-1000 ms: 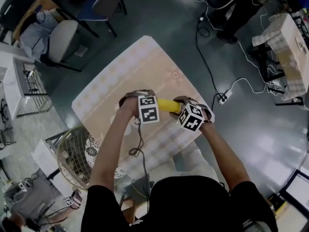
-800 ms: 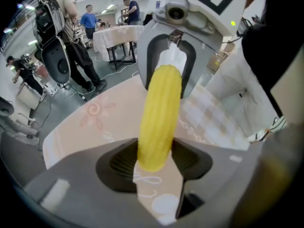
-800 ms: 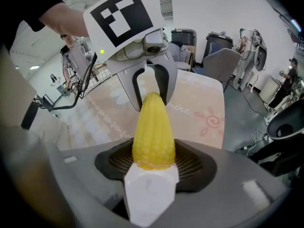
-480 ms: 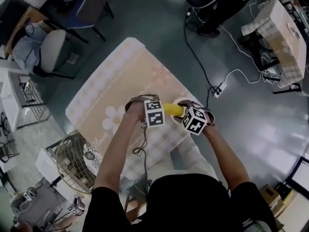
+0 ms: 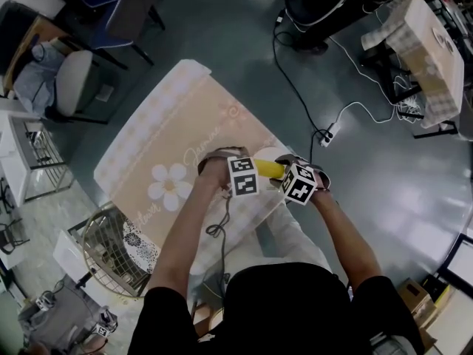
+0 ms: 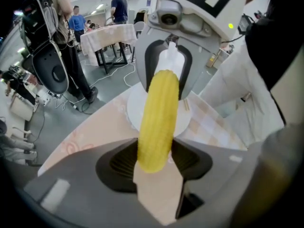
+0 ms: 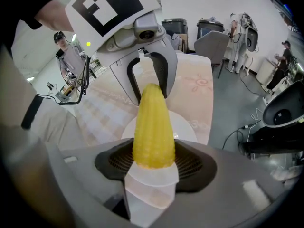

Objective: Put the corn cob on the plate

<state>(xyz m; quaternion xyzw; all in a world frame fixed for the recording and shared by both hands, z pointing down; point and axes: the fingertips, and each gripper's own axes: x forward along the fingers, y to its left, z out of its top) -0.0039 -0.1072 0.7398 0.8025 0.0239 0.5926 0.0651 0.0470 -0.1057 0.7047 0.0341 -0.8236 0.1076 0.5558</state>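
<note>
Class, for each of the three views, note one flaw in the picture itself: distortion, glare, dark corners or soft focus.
Head view: wide-angle bending toward the edges, and pale glare on the glossy grey floor. Left gripper view: fisheye curve, dark corners, the yellow corn cob soft at its near end. Right gripper view: same curve, with the white wall washed out.

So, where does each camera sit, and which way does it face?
Head view: on the person's head, facing steeply down at the table; left forearm and right forearm show.
Left gripper view: on the left gripper, facing along its jaws, closed on the corn cob; beyond, the right gripper and plate.
Right gripper view: on the right gripper, facing the left gripper; its own jaws show.
Shared: both gripper views show corn cob, plate and the opposite gripper.
</note>
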